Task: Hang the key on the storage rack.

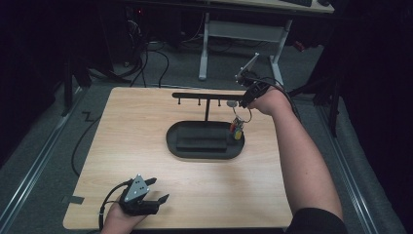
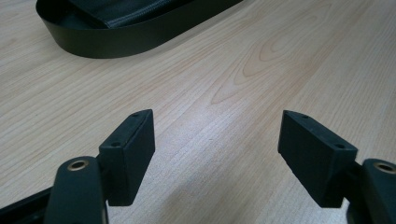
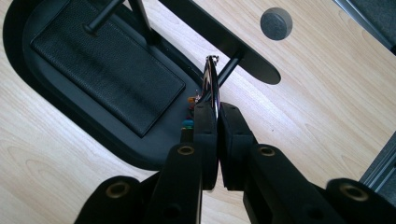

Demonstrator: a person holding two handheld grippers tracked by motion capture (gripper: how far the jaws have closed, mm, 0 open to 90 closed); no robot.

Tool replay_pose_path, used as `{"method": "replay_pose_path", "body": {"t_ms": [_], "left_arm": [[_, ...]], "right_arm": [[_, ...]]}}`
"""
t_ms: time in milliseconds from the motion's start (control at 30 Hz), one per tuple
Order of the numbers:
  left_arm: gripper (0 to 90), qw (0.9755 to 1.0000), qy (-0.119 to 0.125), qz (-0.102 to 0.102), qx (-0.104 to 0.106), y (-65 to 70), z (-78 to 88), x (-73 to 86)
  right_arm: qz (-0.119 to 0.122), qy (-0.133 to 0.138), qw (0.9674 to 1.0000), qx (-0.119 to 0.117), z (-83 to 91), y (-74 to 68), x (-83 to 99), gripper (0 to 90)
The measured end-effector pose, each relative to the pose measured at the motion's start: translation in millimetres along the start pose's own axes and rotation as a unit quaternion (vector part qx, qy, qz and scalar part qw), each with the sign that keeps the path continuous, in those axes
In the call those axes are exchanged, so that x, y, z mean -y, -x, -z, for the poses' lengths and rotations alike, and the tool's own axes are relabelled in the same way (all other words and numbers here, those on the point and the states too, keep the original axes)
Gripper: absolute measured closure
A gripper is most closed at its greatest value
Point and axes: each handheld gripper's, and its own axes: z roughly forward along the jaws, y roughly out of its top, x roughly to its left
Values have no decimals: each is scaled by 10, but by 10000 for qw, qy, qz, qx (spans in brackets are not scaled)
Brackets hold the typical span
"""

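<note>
Keyring point(image 3: 211, 86) with small coloured tags point(image 1: 237, 130) is pinched edge-on between the closed jaws of the right gripper point(image 3: 217, 111), at centre frame in the right gripper view, just by a peg of the black hook bar point(image 1: 207, 96); in the high view the tags dangle right of centre, above the right end of the black oval tray point(image 1: 173, 141). Low in the high view, left of centre, the left gripper point(image 1: 158, 191) rests over the wooden table point(image 1: 122, 126) with jaws wide apart and nothing between them.
</note>
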Motion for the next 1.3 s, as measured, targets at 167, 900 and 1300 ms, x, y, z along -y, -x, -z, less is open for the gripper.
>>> {"method": "replay_pose_path", "body": {"t_ms": [167, 900, 1300], "left_arm": [[277, 10000, 5, -18, 6, 4, -1, 2], [278, 10000, -11, -30, 38, 22, -7, -4], [277, 10000, -39, -31, 16, 21, -25, 2]], "right_arm": [[-49, 49, 10000, 39, -24, 19, 6, 849], [-249, 1169, 9928, 50, 218, -160, 505, 426], [-39, 2034, 9790, 153, -34, -364, 1202, 367]]}}
